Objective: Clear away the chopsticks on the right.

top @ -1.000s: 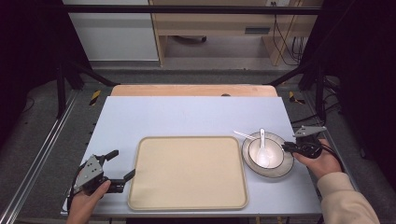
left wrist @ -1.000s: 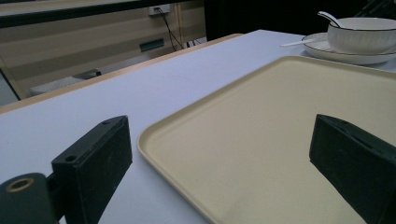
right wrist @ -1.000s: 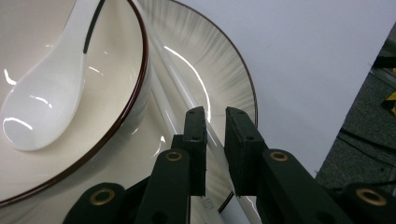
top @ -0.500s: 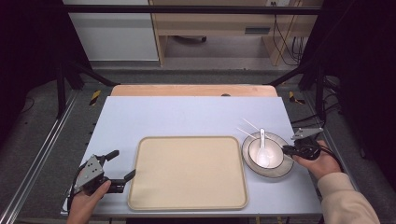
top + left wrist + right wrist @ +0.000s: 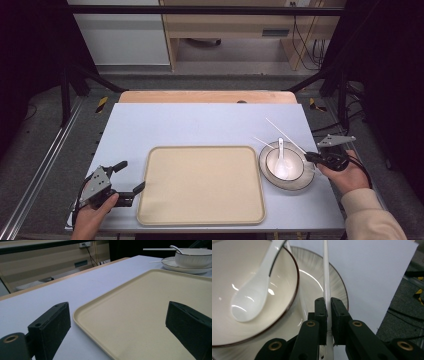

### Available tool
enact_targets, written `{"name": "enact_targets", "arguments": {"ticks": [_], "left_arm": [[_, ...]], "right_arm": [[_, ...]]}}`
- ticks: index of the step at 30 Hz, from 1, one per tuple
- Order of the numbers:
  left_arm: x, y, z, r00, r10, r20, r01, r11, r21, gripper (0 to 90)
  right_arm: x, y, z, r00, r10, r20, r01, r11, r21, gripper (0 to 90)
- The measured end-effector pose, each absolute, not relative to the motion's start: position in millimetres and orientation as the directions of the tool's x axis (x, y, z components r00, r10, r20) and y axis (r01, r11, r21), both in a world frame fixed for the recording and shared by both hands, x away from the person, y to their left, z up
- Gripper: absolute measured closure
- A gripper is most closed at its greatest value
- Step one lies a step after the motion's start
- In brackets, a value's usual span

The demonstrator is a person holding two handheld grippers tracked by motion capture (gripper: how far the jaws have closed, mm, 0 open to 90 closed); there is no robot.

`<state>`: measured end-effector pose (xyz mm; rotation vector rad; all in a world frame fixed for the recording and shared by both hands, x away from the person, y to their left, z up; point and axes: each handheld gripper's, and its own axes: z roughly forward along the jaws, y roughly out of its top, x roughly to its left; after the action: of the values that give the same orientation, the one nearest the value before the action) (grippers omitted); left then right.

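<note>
1. The right gripper (image 5: 327,315) has its two black jaws clenched on a white chopstick (image 5: 326,280), which runs up between them toward 12 o'clock in the right gripper view.
2. In the high view that gripper (image 5: 314,156) sits at the 3 o'clock edge of the plate, held by the person's right hand (image 5: 345,175), and the pinched chopstick (image 5: 285,134) slants up toward 10 o'clock over the table.
3. A second chopstick (image 5: 262,142) lies at the plate's 11 o'clock side; whether it rests on the rim I cannot tell.
4. Just left of the jaws stands a white bowl (image 5: 252,297) with a dark rim, sitting on a striped plate (image 5: 322,285).
5. A white spoon (image 5: 254,297) lies in the bowl, handle pointing to 12 o'clock.
6. The left gripper (image 5: 127,178) is held in the left hand (image 5: 92,215) at the table's 7 o'clock corner, its jaws spread wide apart and gripping nothing.
7. One jaw is over the bare table, the other at the tray's near left corner.
8. The beige tray (image 5: 200,182) lies bare in the middle of the pale blue table (image 5: 200,122), with the plate (image 5: 305,180) just beside its 3 o'clock edge.
9. From the left gripper view, the tray (image 5: 140,312) stretches between the jaws, with the bowl (image 5: 192,258) far off at 1 o'clock.
</note>
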<state>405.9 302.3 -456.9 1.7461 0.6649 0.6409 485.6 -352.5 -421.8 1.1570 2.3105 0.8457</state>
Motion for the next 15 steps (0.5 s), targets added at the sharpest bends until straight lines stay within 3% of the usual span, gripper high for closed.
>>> {"name": "enact_targets", "arguments": {"ticks": [15], "left_arm": [[407,301,-459,0.690,0.717,0.101,0.123,-0.253,0.959,5.5]], "right_arm": [[437,-286,-347,-0.564,0.816,-0.126,0.431,0.421,0.798,84.1]]}}
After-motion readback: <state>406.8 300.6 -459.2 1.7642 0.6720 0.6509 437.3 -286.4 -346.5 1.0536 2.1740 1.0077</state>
